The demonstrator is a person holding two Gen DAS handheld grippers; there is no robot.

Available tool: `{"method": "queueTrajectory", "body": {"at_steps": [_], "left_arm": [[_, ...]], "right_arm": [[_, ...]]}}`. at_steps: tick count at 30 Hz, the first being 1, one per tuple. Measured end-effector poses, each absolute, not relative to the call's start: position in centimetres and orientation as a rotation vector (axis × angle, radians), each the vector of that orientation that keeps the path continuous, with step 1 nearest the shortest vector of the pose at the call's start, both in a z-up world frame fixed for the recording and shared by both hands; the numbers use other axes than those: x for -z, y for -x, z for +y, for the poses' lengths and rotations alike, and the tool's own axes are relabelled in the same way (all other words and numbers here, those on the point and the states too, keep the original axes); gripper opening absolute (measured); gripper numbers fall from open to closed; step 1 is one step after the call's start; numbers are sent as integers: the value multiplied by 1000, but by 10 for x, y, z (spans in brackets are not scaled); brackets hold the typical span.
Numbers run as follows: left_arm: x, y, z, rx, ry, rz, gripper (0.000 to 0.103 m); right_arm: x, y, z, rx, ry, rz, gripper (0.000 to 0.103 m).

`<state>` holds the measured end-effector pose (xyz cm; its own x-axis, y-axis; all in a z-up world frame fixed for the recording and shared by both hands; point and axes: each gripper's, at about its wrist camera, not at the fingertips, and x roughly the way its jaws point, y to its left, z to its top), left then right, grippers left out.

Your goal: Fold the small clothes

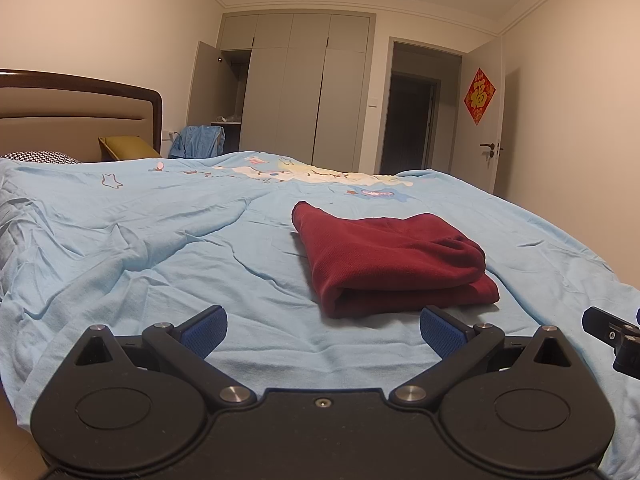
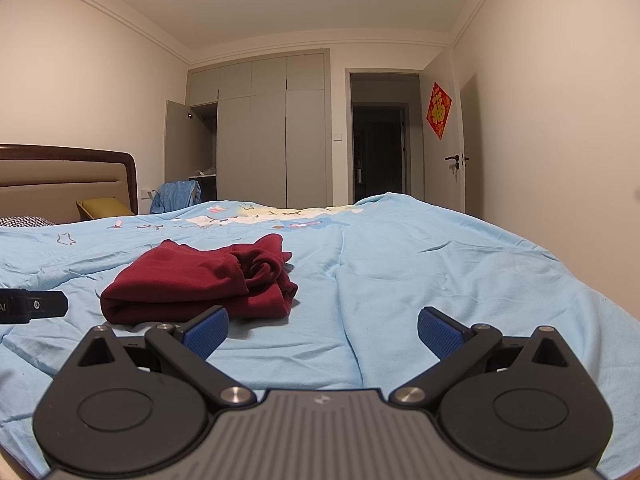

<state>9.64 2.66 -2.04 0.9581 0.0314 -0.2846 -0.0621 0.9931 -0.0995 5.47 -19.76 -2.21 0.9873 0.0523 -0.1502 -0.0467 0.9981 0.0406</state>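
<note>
A dark red garment (image 1: 388, 264) lies folded in a compact stack on the light blue bedspread (image 1: 160, 248), just beyond and right of my left gripper (image 1: 322, 330). That gripper stands open, its blue pads (image 1: 206, 332) wide apart with nothing between them. In the right wrist view the same red garment (image 2: 192, 288) sits ahead and to the left of my right gripper (image 2: 322, 330), which is also open and empty. A bunched end of the cloth faces right there. Each gripper shows at the edge of the other's view: the right gripper (image 1: 612, 340) and the left gripper (image 2: 34, 306).
The bed has a padded headboard (image 1: 76, 120) at the left with a yellow pillow (image 1: 128, 147). A grey wardrobe (image 1: 296, 92) with one door ajar stands behind, a blue cloth (image 1: 198, 142) beside it. An open doorway (image 1: 412, 116) is at the right.
</note>
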Motion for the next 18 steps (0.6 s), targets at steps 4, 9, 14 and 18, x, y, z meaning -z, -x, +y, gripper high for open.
{"method": "queueTrajectory", "body": {"at_steps": [4, 9, 14, 18], "left_arm": [[20, -96, 27, -47, 108, 287, 102], [20, -96, 27, -47, 108, 286, 102], [20, -96, 27, -46, 108, 288, 102], [21, -98, 24, -80, 85, 322, 102]], "right_arm": [[22, -55, -198, -50, -37, 152, 103], [22, -55, -198, -50, -37, 152, 103], [22, -55, -198, -50, -37, 153, 103], [23, -55, -198, -49, -37, 157, 103]]}}
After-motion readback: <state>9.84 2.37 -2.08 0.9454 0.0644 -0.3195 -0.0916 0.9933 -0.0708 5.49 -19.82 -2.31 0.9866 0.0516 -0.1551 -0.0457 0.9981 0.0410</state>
